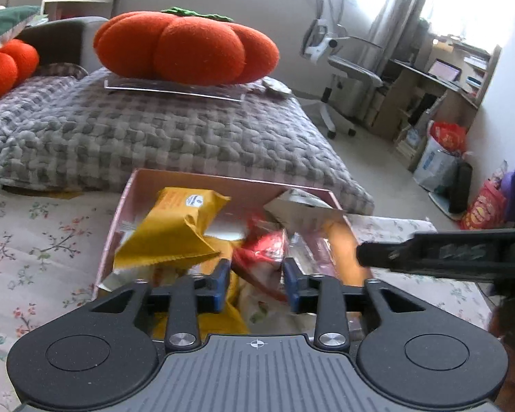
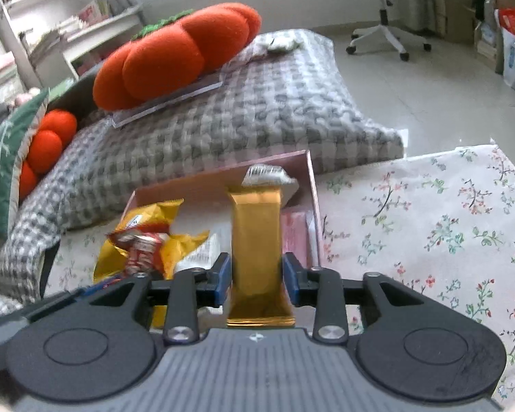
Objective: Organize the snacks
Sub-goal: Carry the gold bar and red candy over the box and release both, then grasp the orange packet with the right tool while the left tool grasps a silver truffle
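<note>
Right wrist view: right gripper point(image 2: 256, 276) stands part open astride a gold packet point(image 2: 255, 240) – pads not pressing – packet standing in the pink box point(image 2: 310, 185); unsupported, it could topple onto neighbouring snacks.

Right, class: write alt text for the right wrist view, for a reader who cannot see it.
The right tongs straddle a long gold snack packet over a pink box of snacks on a floral cloth; whether the pads press it is unclear. Behind lie a grey checked blanket and an orange pumpkin cushion.
</note>
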{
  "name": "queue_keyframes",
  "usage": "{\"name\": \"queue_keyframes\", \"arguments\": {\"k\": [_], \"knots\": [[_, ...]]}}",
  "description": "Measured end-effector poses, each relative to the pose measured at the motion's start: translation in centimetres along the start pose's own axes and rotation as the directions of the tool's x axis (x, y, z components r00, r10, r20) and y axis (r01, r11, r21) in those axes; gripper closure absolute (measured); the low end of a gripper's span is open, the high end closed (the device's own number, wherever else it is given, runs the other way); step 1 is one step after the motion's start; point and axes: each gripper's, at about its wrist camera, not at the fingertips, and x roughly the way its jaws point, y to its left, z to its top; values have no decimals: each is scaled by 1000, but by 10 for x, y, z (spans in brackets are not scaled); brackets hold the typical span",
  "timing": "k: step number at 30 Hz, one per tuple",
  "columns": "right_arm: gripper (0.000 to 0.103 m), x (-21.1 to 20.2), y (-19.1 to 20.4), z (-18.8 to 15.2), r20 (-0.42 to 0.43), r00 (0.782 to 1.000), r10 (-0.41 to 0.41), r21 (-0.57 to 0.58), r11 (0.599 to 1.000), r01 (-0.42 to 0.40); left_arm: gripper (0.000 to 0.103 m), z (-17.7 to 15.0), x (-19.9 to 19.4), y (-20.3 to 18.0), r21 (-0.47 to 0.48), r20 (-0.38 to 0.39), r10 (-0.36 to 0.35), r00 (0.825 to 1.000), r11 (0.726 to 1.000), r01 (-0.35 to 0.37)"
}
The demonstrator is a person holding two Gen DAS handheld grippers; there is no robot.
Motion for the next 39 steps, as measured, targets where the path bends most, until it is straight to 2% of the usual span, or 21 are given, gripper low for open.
{"name": "queue_keyframes", "arguments": {"k": [1,2,4,9,11,14,16,18,21,27,34,39], "knots": [[66,-3,-2,1,11,1000,6,5,1000,-6,51,0,-2,2,-5,9,3,1000,1000,-3],[64,-7,-4,3,20,1000,12,7,1000,-12,50,0,-6,4,-6,21,-3,1000,1000,3],[64,-12,-6,4,21,1000,4,10,1000,-4,50,2,-14,9,-19,29,-2,1000,1000,2],[63,-14,-17,6,-17,1000,6,89,996,-5,51,8,-39,27,-120,36,-14,999,993,18],[63,-16,-17,6,-27,1000,-5,90,996,7,51,10,-47,32,-125,39,-5,999,992,10],[59,-25,-18,3,-46,999,-20,95,995,24,50,1,-55,33,-108,-5,9,1000,994,-9],[56,-28,-19,0,-84,996,-33,94,995,41,48,-12,-56,29,-98,-55,-12,998,995,7],[54,-29,-20,-3,-113,991,-70,75,994,79,43,-28,-51,21,-97,-129,-58,990,994,46],[54,-21,-26,-9,-173,979,-105,76,990,119,40,-44,-41,11,-140,-190,-110,975,987,84],[53,-5,-28,-20,-281,956,-86,82,990,113,36,-56,-21,-2,-82,-221,-68,973,995,51],[54,15,-26,-32,-346,929,-135,34,987,156,35,-56,-11,2,-91,-204,-50,978,995,32],[54,16,-25,-37,-352,922,-158,9,985,172,35,-62,-2,2,-74,-219,-26,975,997,10]]}}
